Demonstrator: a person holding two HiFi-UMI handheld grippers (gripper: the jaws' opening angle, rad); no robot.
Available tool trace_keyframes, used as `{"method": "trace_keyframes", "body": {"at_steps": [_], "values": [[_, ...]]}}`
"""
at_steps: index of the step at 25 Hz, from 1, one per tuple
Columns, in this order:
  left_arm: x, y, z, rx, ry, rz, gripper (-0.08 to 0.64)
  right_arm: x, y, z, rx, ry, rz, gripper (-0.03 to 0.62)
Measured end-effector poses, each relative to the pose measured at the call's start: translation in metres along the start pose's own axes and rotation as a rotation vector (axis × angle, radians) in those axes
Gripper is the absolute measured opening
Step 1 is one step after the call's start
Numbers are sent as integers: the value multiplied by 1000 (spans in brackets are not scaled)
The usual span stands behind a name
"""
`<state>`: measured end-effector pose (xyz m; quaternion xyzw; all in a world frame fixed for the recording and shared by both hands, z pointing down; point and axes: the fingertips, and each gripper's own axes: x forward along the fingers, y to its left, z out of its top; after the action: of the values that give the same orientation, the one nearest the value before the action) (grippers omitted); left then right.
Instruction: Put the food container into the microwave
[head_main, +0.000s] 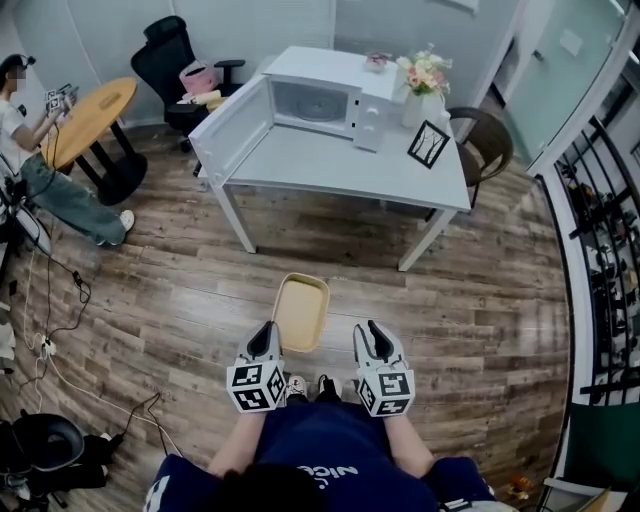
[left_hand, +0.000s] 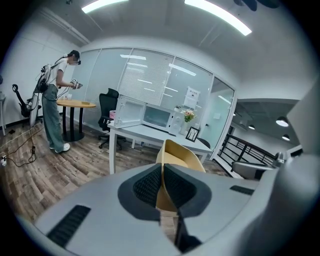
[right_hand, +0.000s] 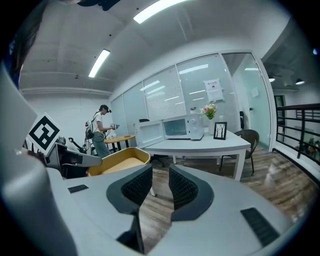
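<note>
A tan, empty food container (head_main: 301, 311) hangs in the air in front of me, and my left gripper (head_main: 266, 343) is shut on its near rim. From the left gripper view the container's wall (left_hand: 183, 157) sits pinched between the jaws of the left gripper (left_hand: 161, 187). Beside it, my right gripper (head_main: 378, 340) holds nothing; its jaws stand a little apart in the right gripper view (right_hand: 156, 186), where the container (right_hand: 118, 164) shows at the left. The white microwave (head_main: 322, 101) stands on the white table (head_main: 330, 165) ahead, its door (head_main: 232, 126) swung wide open to the left.
A flower vase (head_main: 425, 85) and a framed picture (head_main: 428, 144) stand on the table right of the microwave. A brown chair (head_main: 488, 140) is behind the table's right end. A person (head_main: 40, 160) stands at a round yellow table (head_main: 88, 120) far left. Railing (head_main: 600, 260) runs along the right.
</note>
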<state>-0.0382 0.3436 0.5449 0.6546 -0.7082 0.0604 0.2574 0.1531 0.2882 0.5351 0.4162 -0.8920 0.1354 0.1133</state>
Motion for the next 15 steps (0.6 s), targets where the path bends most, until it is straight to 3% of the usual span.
{"method": "trace_keyframes", "body": {"at_steps": [5, 7, 8, 10, 15], "values": [[-3, -6, -4, -4, -5, 7, 18, -8, -3, -3, -9, -16, -7, 83], [-2, -9, -4, -4, -10, 8, 18, -10, -8, -4, -2, -29, -15, 168], [-2, -10, -4, -5, -11, 9, 18, -11, -11, -4, 6, -34, -15, 258], [-1, -14, -4, -8, -13, 13, 18, -13, -19, -3, 24, -43, -21, 329], [-3, -23, -8, -13, -15, 26, 18, -16, -31, -7, 40, -37, -20, 418]]}}
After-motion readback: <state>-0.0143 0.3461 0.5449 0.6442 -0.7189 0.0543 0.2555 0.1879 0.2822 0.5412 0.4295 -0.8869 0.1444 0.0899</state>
